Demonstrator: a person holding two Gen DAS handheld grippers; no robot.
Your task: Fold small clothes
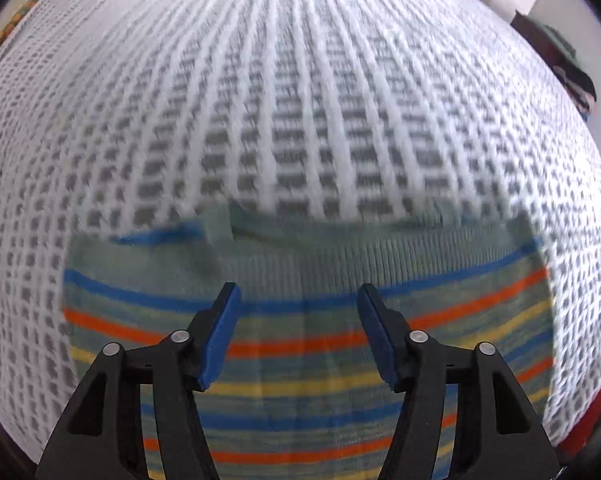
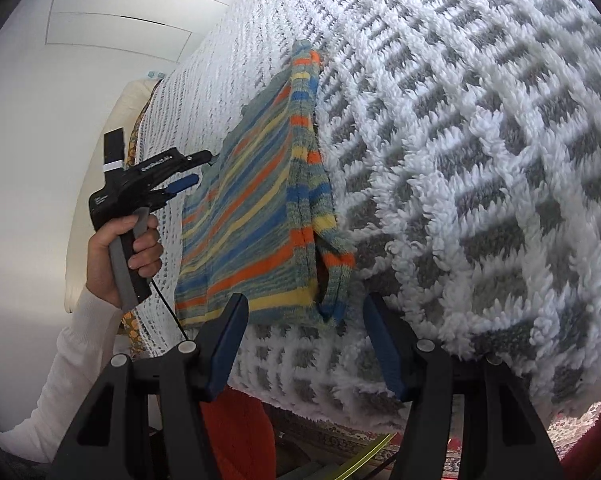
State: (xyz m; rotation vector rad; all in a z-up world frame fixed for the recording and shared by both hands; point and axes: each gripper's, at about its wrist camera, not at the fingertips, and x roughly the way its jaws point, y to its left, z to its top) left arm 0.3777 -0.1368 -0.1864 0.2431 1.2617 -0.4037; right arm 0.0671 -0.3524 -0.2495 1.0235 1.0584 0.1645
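A small knitted sweater (image 1: 300, 344) with blue, orange and yellow stripes lies flat on a fluffy white-and-grey checked blanket (image 1: 300, 100). Its plain ribbed band is at the far edge. My left gripper (image 1: 298, 288) hangs open right over the sweater, pointing steeply down, with nothing between its pads. In the right wrist view the sweater (image 2: 252, 216) shows a sleeve folded along its right side. There a hand holds the left gripper (image 2: 202, 168) at the sweater's left edge. My right gripper (image 2: 305, 302) stands open at the sweater's near edge, pads apart from the knit.
The blanket (image 2: 480, 160) covers the whole surface around the sweater. A person's hand (image 2: 116, 256) in a white sleeve is at the left. Red cloth (image 2: 236, 432) and a patterned rug (image 2: 340, 440) lie below the near edge. Dark items (image 1: 572, 72) sit beyond the far right.
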